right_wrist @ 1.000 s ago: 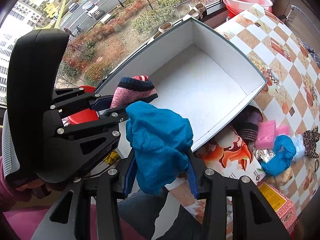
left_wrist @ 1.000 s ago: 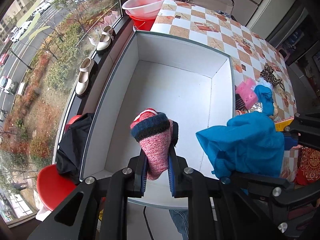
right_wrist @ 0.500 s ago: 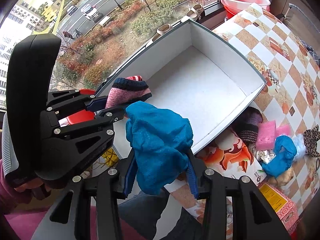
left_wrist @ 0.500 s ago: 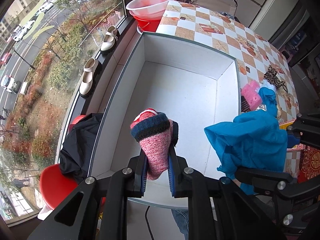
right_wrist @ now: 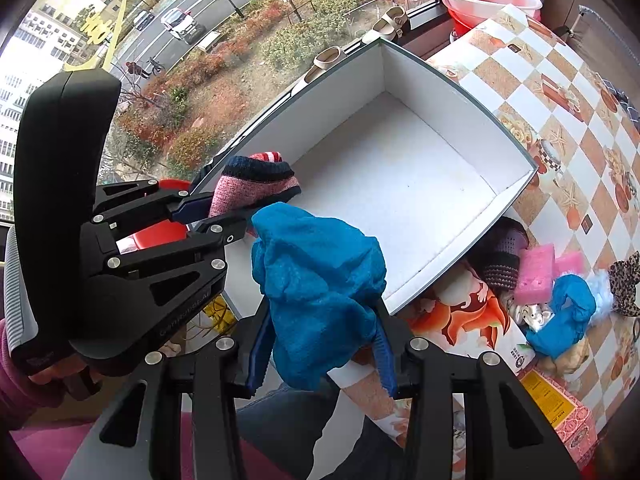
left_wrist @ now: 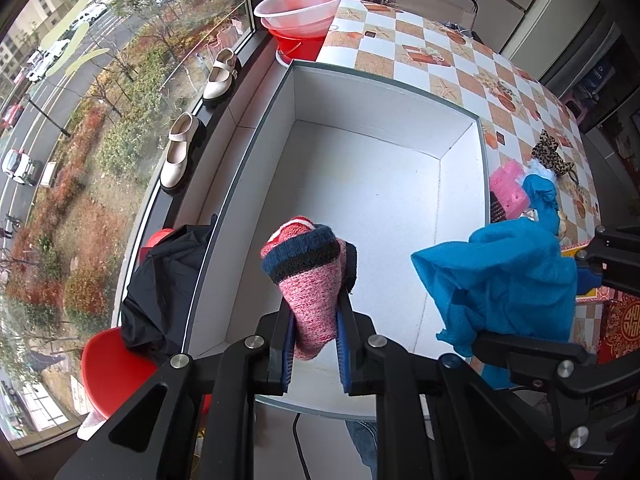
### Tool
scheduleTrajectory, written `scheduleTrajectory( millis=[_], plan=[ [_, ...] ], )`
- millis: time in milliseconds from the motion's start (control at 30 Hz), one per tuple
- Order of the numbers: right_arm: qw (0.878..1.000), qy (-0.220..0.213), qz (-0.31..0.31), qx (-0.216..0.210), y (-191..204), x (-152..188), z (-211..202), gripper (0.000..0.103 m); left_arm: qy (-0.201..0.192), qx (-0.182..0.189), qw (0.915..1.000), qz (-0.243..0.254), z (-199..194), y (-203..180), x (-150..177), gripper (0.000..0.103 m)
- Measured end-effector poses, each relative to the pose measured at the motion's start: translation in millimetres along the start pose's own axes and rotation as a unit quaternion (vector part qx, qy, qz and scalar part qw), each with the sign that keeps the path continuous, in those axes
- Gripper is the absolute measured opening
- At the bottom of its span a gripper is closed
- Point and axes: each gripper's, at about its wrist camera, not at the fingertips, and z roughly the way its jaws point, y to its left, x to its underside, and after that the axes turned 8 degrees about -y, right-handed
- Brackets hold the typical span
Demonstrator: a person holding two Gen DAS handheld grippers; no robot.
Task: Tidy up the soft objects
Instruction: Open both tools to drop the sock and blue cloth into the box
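Observation:
My left gripper point(left_wrist: 316, 320) is shut on a pink knitted sock with a navy cuff point(left_wrist: 310, 280), held above the near end of a large white box point(left_wrist: 380, 184). In the right wrist view that sock point(right_wrist: 252, 186) and the left gripper point(right_wrist: 224, 216) sit at the box's near left corner. My right gripper point(right_wrist: 320, 344) is shut on a bunched blue cloth point(right_wrist: 320, 288), held over the box's near edge point(right_wrist: 424, 284). The same blue cloth point(left_wrist: 504, 280) hangs at the right in the left wrist view. The box floor is bare.
More soft things lie right of the box on the checked tablecloth point(right_wrist: 560, 92): a pink sponge point(right_wrist: 534, 268), a dark knit piece point(right_wrist: 500, 260), another blue cloth point(right_wrist: 564, 312), a leopard scrunchie point(right_wrist: 626, 280). Basins point(left_wrist: 304, 4), shoes point(left_wrist: 178, 152) and a red chair point(left_wrist: 112, 368) line the window side.
Both grippers keep their grips. The box and table have shifted slightly in the left wrist view, with the blue cloth drifting a little to the right.

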Motion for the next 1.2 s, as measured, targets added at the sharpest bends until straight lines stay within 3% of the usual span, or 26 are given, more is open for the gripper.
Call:
scheduleTrajectory(
  millis=[233, 267, 333, 367, 467, 500, 600, 633, 667, 733, 1200],
  plan=[
    [1.000, -0.001, -0.001, 0.001, 0, -4, 1, 0.045, -0.011, 0.007, 0.9999, 0.003, -1, 2, 1, 0.023],
    [1.000, -0.003, -0.002, 0.000, 0, -5, 1, 0.045, -0.019, 0.005, 0.9998, 0.008, -4, 2, 1, 0.029],
    [1.000, -0.011, -0.001, -0.004, 0, -8, -2, 0.051, -0.036, -0.006, 0.9991, 0.023, -9, 0, 2, 0.055],
    [1.000, -0.016, 0.002, 0.000, -2, -10, -5, 0.057, -0.042, -0.014, 0.9986, 0.028, -11, 0, 1, 0.058],
    [0.999, -0.033, 0.024, 0.018, -12, -14, -12, 0.089, -0.046, -0.004, 0.9988, 0.015, -12, 9, -1, 0.080],
    [0.998, -0.038, 0.034, 0.020, -17, -15, -15, 0.091, -0.046, 0.005, 0.9989, 0.004, -12, 13, -2, 0.083],
    [0.997, -0.051, 0.054, 0.016, -25, -17, -23, 0.093, -0.030, 0.028, 0.9986, -0.032, -12, 18, -9, 0.084],
    [0.997, -0.052, 0.054, 0.021, -25, -17, -24, 0.099, -0.023, 0.042, 0.9978, -0.046, -11, 20, -12, 0.087],
    [0.996, -0.054, 0.053, 0.039, -27, -18, -26, 0.102, -0.016, 0.051, 0.9972, -0.053, -10, 20, -14, 0.088],
    [0.996, -0.056, 0.064, 0.035, -32, -18, -30, 0.102, -0.013, 0.061, 0.9965, -0.056, -10, 18, -16, 0.091],
    [0.991, -0.073, 0.104, 0.037, -49, -7, -47, 0.102, 0.005, 0.061, 0.9972, -0.044, -11, 1, -21, 0.091]
  ],
)
